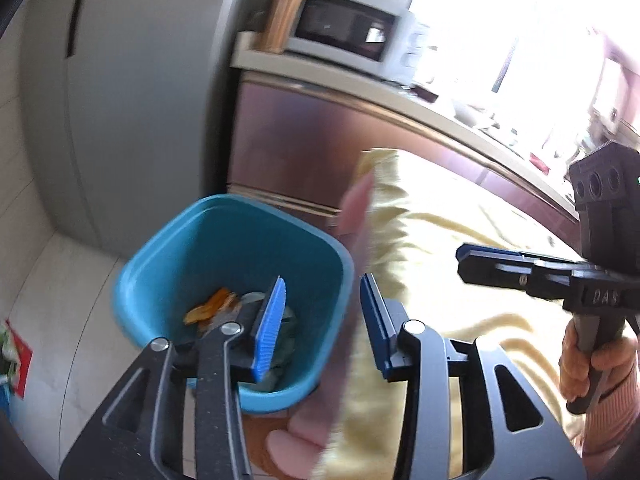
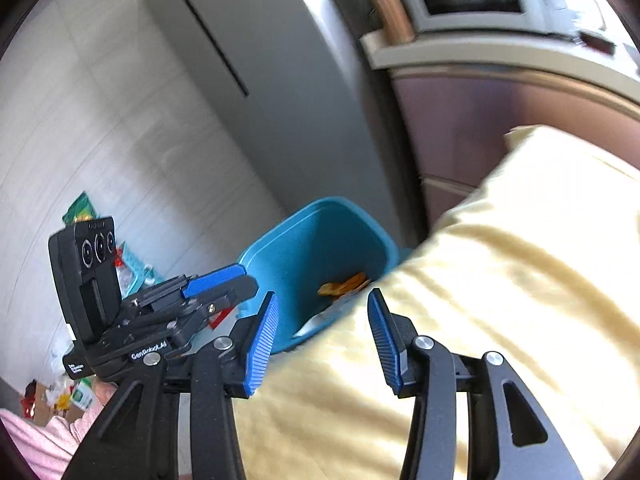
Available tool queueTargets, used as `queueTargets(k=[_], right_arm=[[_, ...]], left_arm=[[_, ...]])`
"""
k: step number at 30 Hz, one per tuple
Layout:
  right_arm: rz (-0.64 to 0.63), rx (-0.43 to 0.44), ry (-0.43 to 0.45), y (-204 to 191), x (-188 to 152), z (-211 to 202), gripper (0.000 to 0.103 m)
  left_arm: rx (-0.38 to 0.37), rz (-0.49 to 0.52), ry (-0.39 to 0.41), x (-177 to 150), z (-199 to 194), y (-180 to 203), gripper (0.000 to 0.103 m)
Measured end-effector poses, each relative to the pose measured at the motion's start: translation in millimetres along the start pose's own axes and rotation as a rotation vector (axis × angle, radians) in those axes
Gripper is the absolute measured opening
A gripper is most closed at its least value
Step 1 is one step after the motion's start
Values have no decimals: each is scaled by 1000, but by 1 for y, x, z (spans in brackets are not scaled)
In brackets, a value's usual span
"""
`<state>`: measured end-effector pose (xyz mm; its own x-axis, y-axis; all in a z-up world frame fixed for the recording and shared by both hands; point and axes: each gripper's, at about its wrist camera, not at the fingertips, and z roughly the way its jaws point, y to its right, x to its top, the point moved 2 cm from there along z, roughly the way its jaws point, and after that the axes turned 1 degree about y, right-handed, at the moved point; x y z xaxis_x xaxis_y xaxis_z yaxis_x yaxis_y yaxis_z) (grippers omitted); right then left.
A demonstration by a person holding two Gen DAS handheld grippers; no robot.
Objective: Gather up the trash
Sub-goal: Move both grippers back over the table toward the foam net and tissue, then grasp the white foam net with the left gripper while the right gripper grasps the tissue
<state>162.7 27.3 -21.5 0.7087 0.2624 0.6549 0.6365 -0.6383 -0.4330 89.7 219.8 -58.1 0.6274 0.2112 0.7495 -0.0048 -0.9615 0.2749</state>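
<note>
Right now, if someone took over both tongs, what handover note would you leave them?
Left tongs: open, nothing between the pads, poised over the blue bin.
Right tongs: open and empty, above the yellow cloth beside the bin.
Bin: on the floor by the fridge, already holding orange peel and some pale scraps.
Done: at least those pieces are in the bin.
Left: packets and wrappers lie scattered on the floor further left in the right wrist view; nothing is being carried.
</note>
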Motion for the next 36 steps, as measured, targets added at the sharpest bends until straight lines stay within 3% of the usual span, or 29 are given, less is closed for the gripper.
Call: queueTargets(k=[10,18,20,28,36], right_arm=[[65,-200,148,69,-11,-112,49],[164,-394,185,151,-31,-168,49],[191,-428,179,170,-34,-173,50],[226,-479,149,215,-42,-180,54],[230,-488,117,233,-38,-168,58]], left_arm=[[-166,147,-49,16,34,104,45],[-249,241,-133,30,84,192,49],[-254,264,-133,35,96,213,56],[-262,303,-194,52,153,276,57],[-239,259,-281,60,200,288,60]])
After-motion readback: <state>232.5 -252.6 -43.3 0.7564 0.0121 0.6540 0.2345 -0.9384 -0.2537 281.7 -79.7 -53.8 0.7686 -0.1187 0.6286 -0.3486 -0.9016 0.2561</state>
